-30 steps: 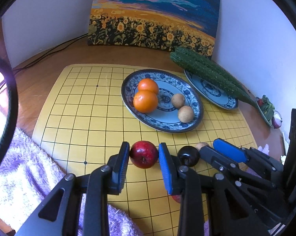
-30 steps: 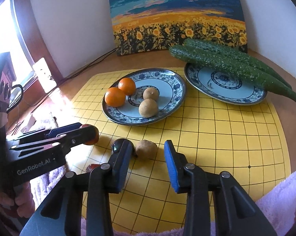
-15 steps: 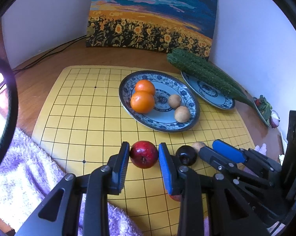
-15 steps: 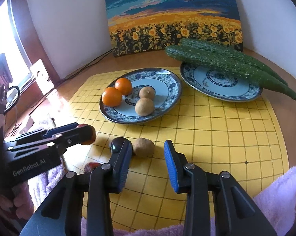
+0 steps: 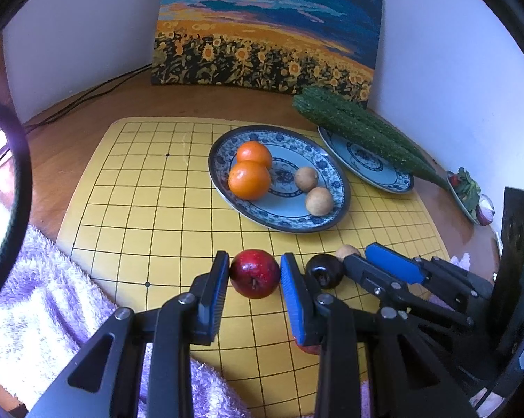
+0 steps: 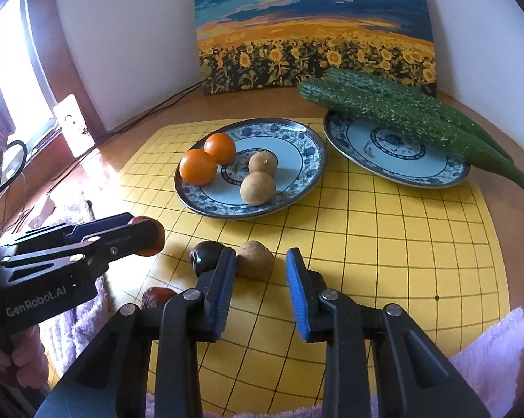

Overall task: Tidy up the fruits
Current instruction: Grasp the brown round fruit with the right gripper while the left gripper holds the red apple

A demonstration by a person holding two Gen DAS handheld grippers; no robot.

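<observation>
My left gripper (image 5: 254,274) is shut on a red apple (image 5: 255,273) and holds it just above the yellow grid mat (image 5: 150,209). It shows in the right wrist view (image 6: 147,235) too. My right gripper (image 6: 260,271) is open over the mat, with a brown fruit (image 6: 255,259) just beyond its left finger. A dark plum (image 6: 204,256) lies left of it. The blue-patterned plate (image 6: 296,188) holds two oranges (image 6: 197,167) and two brown fruits (image 6: 257,188). Another red fruit (image 6: 157,296) lies near the mat's front edge.
A second patterned plate (image 6: 394,170) at the back right carries two cucumbers (image 6: 411,118). A sunflower painting (image 6: 314,35) leans on the wall. Purple towels (image 5: 35,313) lie along the mat's near edge. Cables run along the table at the back left.
Both grippers have drawn back slightly and risen; the plates look a little farther away. The left gripper keeps the apple. The right gripper stays open.
</observation>
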